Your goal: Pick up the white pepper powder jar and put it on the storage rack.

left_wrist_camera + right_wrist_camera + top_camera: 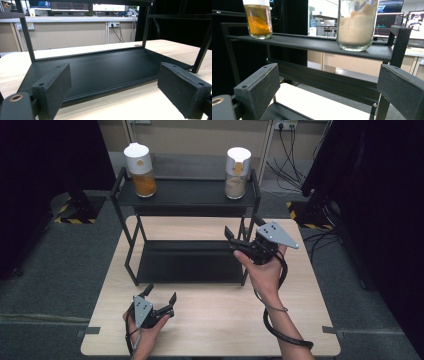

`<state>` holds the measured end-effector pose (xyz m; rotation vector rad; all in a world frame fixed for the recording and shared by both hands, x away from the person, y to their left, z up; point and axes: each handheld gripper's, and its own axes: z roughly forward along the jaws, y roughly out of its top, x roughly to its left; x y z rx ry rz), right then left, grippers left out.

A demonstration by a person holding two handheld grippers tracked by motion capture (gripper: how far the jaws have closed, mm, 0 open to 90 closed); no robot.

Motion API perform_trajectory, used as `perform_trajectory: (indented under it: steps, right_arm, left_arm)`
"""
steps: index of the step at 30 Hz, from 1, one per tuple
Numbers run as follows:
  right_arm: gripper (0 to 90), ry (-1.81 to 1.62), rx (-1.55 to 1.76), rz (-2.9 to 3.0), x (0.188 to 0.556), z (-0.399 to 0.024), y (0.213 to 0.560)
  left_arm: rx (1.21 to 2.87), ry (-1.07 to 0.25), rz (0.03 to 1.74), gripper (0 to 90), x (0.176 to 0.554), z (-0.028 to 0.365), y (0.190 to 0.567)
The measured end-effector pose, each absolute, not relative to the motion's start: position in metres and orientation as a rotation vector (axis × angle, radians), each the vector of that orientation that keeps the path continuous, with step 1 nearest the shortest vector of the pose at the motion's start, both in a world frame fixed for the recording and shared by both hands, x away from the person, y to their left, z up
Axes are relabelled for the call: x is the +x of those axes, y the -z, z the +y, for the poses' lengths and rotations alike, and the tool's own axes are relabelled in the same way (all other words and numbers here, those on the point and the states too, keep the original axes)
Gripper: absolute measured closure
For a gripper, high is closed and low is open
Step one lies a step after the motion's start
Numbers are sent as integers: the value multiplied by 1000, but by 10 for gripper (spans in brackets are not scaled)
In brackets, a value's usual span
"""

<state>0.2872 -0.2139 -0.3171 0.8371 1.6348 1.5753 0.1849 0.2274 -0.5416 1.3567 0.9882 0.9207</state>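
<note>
So there's a wooden table (210,320) with a black two-tier rack (190,200) sitting on its far half. Two glass jars stand on the top shelf, both with white lids — the orange jar (140,170) at the left end and the beige jar (237,172) at the right end, well apart from each other. The bottom shelf (190,262) is flat on the table.

The right gripper (245,232) is held up in the air in front of the rack's right side, below the level of the top shelf and pointed toward the beige jar. Its jaws are spread wide with nothing between them. In the right gripper view the beige jar (357,25) sits pretty much dead ahead and above the gap, upright on the shelf, with the orange jar (258,20) off to the left. Gripper and jar are apart, no contact — the rack's crossbar (332,80) runs between them from this angle.

The left gripper (161,296) is low over the near-left part of the table, in the person's left hand (147,327), just in front of the rack's front edge. Jaws also spread wide, holding nothing. Its own view looks straight across the bottom shelf (100,70) (you can see a wall with sockets behind it).

Whether the left gripper rests on the table or hovers just above it, I honestly can't tell from these angles. A cable (280,330) loops around the right forearm.
</note>
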Motion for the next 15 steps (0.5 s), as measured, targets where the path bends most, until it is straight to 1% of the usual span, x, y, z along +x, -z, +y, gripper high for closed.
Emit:
perform_trajectory:
  steps: [8, 15]
  right_arm:
    - [49, -1565, 846, 1666, 283, -217, 332]
    - [49, -1560, 845, 1674, 280, -219, 336]
  left_arm:
    - [1358, -921, 987, 114, 185, 227, 542]
    - [1356, -924, 986, 115, 185, 227, 542]
